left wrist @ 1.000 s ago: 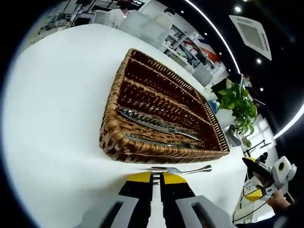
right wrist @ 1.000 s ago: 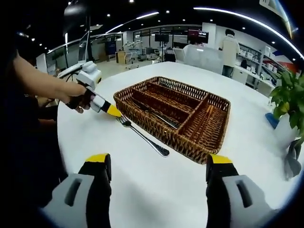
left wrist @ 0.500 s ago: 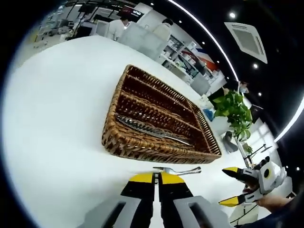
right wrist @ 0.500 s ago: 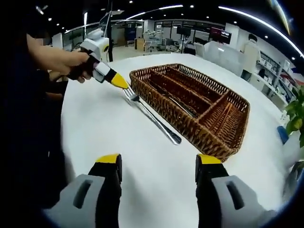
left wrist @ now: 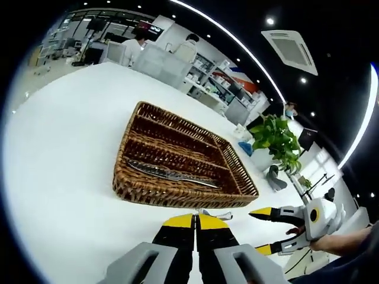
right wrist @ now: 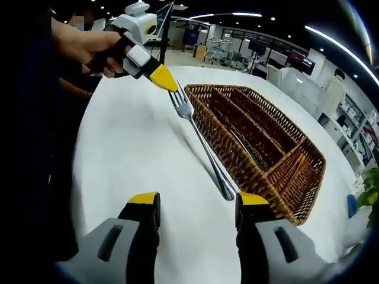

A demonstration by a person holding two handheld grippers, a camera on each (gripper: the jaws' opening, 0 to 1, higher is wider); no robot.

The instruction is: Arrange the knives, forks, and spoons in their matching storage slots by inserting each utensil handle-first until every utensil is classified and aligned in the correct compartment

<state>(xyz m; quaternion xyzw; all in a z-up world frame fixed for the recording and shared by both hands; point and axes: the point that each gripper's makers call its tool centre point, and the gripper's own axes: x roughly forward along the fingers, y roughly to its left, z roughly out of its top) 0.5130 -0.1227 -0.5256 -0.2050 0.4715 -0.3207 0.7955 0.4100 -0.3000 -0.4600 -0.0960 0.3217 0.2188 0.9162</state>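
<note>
My left gripper point(left wrist: 193, 222) is shut on the tine end of a silver fork point(right wrist: 204, 145), whose handle point(left wrist: 216, 214) pokes out to the right just past the jaw tips. In the right gripper view a hand holds that left gripper point(right wrist: 155, 70) at the upper left, and the fork slants down toward me, casting a shadow on the table. My right gripper point(right wrist: 198, 202) is open, and the fork's handle end lies just ahead of its right fingertip point(right wrist: 251, 199). The wicker cutlery basket point(left wrist: 140, 191) holds a knife point(left wrist: 169, 173) in its nearest long slot.
The round white table point(right wrist: 136, 154) has bare room on the near side of the basket point(right wrist: 284, 198). A potted green plant point(left wrist: 275, 133) stands past the basket's far corner. Desks and people are far behind. The right gripper point(left wrist: 273, 232) shows open at the lower right.
The right gripper has come closer to the fork's handle end, its jaws narrowing slightly. The left gripper has raised the fork's tine end and drawn back a little from the basket.
</note>
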